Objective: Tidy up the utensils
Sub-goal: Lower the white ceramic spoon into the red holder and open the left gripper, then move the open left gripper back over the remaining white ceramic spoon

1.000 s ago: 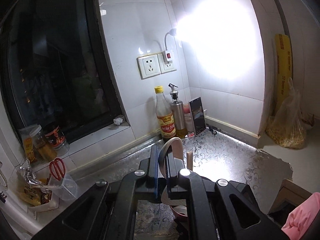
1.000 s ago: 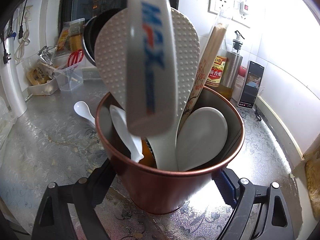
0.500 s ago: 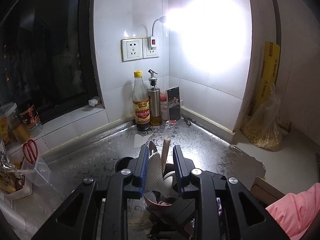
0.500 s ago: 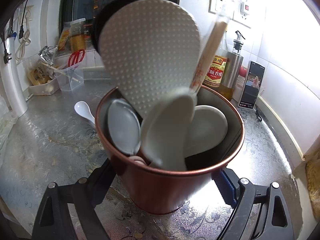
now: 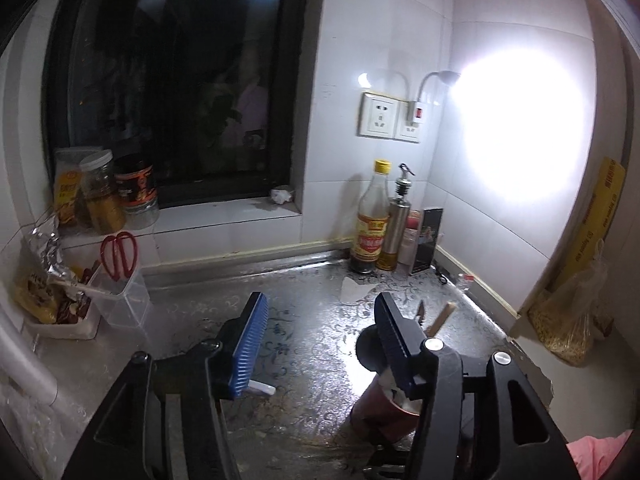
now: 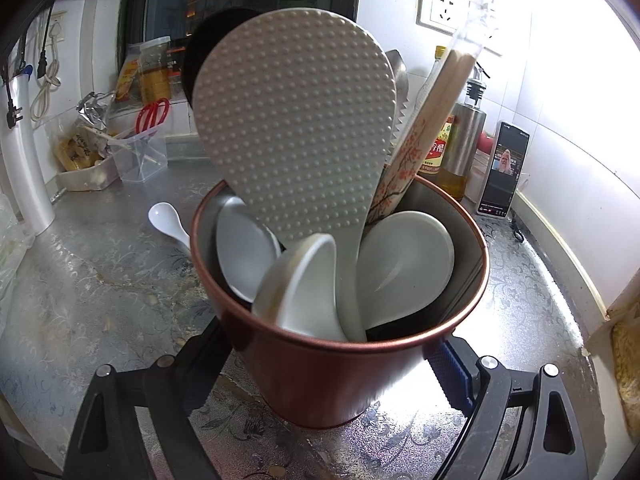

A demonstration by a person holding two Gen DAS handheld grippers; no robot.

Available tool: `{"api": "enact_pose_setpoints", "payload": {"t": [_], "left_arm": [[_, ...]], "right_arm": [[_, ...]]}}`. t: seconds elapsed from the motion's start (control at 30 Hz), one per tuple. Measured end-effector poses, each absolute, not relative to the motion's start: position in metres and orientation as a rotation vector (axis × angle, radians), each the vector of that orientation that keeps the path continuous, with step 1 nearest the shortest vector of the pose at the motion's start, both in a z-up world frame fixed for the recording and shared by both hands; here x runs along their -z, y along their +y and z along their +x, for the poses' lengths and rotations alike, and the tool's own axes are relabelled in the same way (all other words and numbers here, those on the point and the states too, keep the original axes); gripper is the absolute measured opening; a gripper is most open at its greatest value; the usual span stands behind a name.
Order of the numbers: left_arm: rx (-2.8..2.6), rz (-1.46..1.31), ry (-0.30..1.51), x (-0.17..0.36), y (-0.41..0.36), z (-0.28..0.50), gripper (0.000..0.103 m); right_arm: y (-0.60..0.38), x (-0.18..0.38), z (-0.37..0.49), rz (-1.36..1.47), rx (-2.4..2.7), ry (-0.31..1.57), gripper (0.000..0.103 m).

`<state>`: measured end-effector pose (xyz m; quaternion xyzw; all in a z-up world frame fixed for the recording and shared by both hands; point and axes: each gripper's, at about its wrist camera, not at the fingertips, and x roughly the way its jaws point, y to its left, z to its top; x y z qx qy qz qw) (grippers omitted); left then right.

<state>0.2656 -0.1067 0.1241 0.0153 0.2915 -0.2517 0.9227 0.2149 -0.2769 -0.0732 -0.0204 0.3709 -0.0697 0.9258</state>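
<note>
Closest to the right wrist camera, the right gripper [image 6: 336, 364] clamps the copper-red utensil cup [image 6: 320, 376], one finger against each side of its wall, and the cup stands upright on the patterned metallic worktop [image 6: 92, 288]. Inside the cup, a dimpled white rice paddle [image 6: 296, 136] rises tallest with its blade up, a white ceramic soup spoon [image 6: 300, 292] leans at the front rim, two more pale spoons [image 6: 404, 264] lie against the inner wall on either side, and a sleeve of wooden chopsticks [image 6: 424, 120] slants up towards the right behind them. Just beyond the cup on its left, another white soup spoon [image 6: 168, 220] lies loose on the worktop, apart from both grippers.

From the left wrist view, the left gripper [image 5: 320, 332] has just been opening and its blue-padded fingers [image 5: 252, 344] stand spread with only bare worktop between them; the cup sits just to the right of its right-hand finger, partly hidden by it.

Farther back, a clear plastic box holding red-handled scissors [image 5: 118, 254] stands near the window sill, where jars [image 5: 100, 192] are lined up. At the far corner stand a vinegar bottle [image 5: 372, 220], a steel oil dispenser [image 5: 396, 224] and a propped phone [image 6: 504, 168].
</note>
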Motion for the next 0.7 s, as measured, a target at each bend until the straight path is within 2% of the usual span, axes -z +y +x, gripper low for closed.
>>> {"api": "enact_pose_setpoints", "payload": {"t": [0.07, 0.17, 0.5, 0.6, 0.7], "left_arm": [[0.464, -0.012, 0.617, -0.12, -0.089, 0.273, 0.058], [0.361, -0.056, 0.655, -0.11, -0.064, 0.285, 0.065], [0.03, -0.244, 0.853, -0.051, 0.024, 0.31, 0.066], [-0.039, -0.285, 0.891, -0.037, 0.042, 0.312, 0.072], [-0.075, -0.307, 0.92, -0.028, 0.051, 0.313, 0.074]], "right_arm": [[-0.277, 0.073, 0.215, -0.042, 0.143, 0.761, 0.092], [-0.277, 0.073, 0.215, -0.042, 0.143, 0.761, 0.092], [-0.277, 0.073, 0.215, -0.042, 0.143, 0.761, 0.092], [-0.276, 0.073, 0.215, -0.042, 0.144, 0.761, 0.092], [-0.277, 0.073, 0.215, -0.042, 0.143, 0.761, 0.092]]}}
